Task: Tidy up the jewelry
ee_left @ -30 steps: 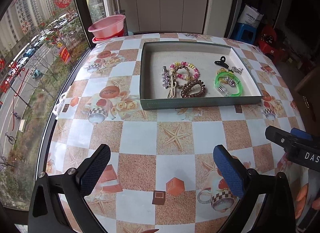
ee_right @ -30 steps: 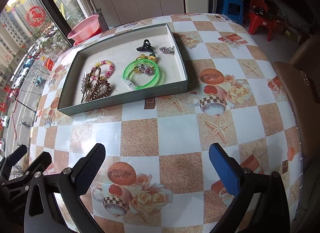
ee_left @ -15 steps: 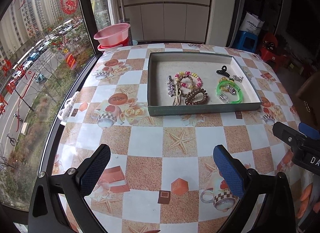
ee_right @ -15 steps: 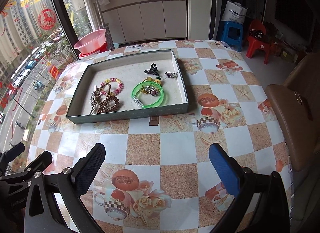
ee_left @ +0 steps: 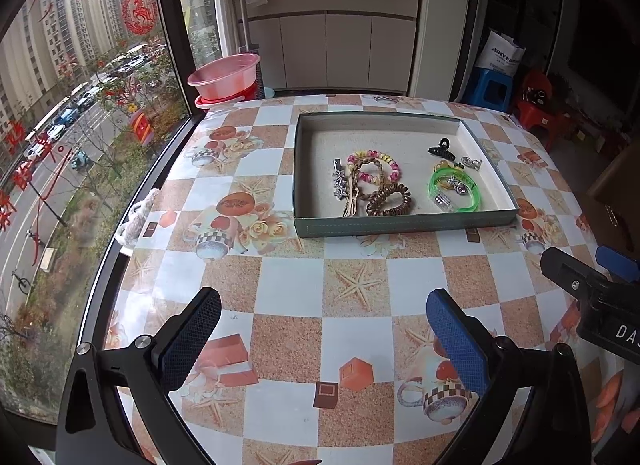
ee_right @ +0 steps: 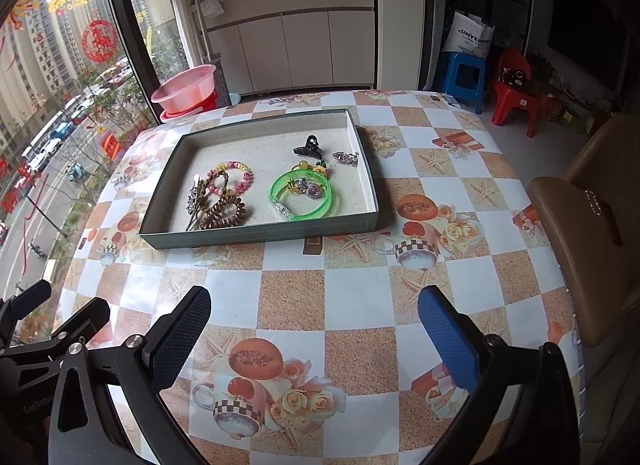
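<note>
seemingly finished, with all jewelry inside the tray (ee_left: pixel 400 221), so hold the left gripper (ee_left: pixel 324 329) and right gripper (ee_right: pixel 314 325), jaws spread and empty, well clear of it.

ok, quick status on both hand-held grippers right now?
Left hand-held gripper: open, holding nothing, above the table.
Right hand-held gripper: open, holding nothing, short of the tray.

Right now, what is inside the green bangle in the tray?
Inside the green bangle lie a silvery pink-stoned charm and yellow cord; beads sit at its far edge. Anything beneath the charm is hidden.
</note>
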Tool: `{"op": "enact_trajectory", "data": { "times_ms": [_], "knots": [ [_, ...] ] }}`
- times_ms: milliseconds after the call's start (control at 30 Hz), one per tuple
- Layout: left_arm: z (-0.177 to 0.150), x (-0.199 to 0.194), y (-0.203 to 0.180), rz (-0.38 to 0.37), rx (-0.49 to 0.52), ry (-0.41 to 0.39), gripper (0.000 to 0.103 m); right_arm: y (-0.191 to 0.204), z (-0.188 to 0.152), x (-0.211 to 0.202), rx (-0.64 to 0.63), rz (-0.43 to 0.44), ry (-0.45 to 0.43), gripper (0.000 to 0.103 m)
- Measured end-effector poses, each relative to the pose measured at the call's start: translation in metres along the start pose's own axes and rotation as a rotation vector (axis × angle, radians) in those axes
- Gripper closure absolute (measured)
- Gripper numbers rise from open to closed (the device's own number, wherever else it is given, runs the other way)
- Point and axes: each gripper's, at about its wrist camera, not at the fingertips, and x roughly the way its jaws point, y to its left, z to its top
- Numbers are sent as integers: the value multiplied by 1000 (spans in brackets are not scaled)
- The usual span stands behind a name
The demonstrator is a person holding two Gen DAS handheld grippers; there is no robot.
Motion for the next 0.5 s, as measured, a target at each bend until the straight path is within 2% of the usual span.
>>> {"op": "enact_trajectory", "data": {
  "times_ms": [500],
  "knots": [
    [1, -2, 2, 5, -3, -6, 0, 3, 4, -2, -4, 9, -13, 0]
  ]
}}
